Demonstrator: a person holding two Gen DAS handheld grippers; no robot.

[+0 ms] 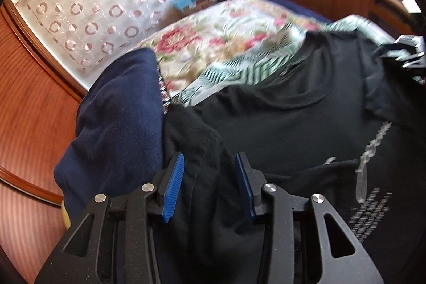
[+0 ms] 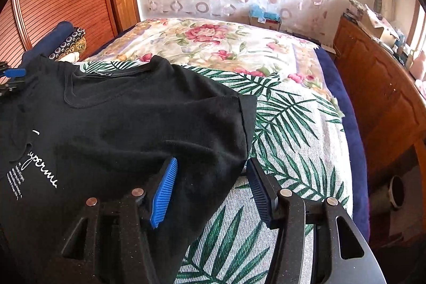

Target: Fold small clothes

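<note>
Black T-shirt (image 2: 119,119), limp and light on the palm-leaf sheet (image 2: 293,129), wants pinching at both sleeve edges: left gripper (image 1: 210,185) and right gripper (image 2: 210,188) straddle cloth, jaws parted, not yet clamped

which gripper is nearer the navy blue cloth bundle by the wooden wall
Left. The left gripper sits right beside the navy bundle; the right gripper is across the black t-shirt, at its far sleeve.

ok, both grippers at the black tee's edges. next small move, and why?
Probably close both on the cloth. The left gripper straddles a bunched sleeve of the black T-shirt; the right gripper straddles the other sleeve's edge. Neither gripper's pads visibly press yet.
</note>
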